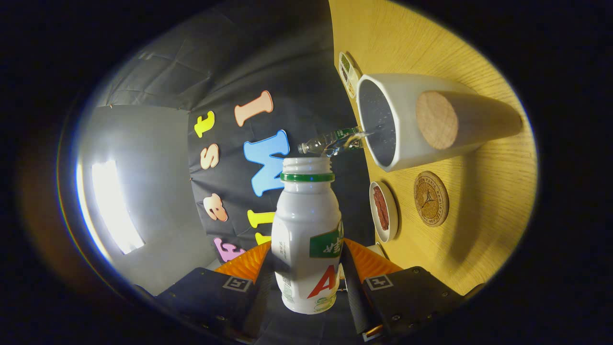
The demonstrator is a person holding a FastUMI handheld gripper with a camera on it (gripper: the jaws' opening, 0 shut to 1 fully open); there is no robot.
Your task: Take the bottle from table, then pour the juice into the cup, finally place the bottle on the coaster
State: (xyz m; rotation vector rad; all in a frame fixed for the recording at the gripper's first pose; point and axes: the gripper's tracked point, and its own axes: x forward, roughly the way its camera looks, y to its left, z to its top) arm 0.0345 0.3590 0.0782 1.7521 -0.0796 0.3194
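Observation:
My gripper [306,261] is shut on a white juice bottle [306,239] with a green neck band and a green and red label. The bottle is uncapped, and its open mouth [307,164] points ahead, beyond the fingers. The whole view is rolled sideways, so the bottle lies about level over the wooden table [479,230]. A white cup [421,139] with a dark inside stands ahead and to the right, its opening facing the bottle's neck. I see no stream of juice. A round cork coaster [431,199] lies on the table beside the cup, nearer to me.
A small white dish [383,212] with something red in it sits next to the coaster. A clear plastic bottle [330,142] stands behind the cup's rim. A small tray with compartments [347,73] lies at the table's far side.

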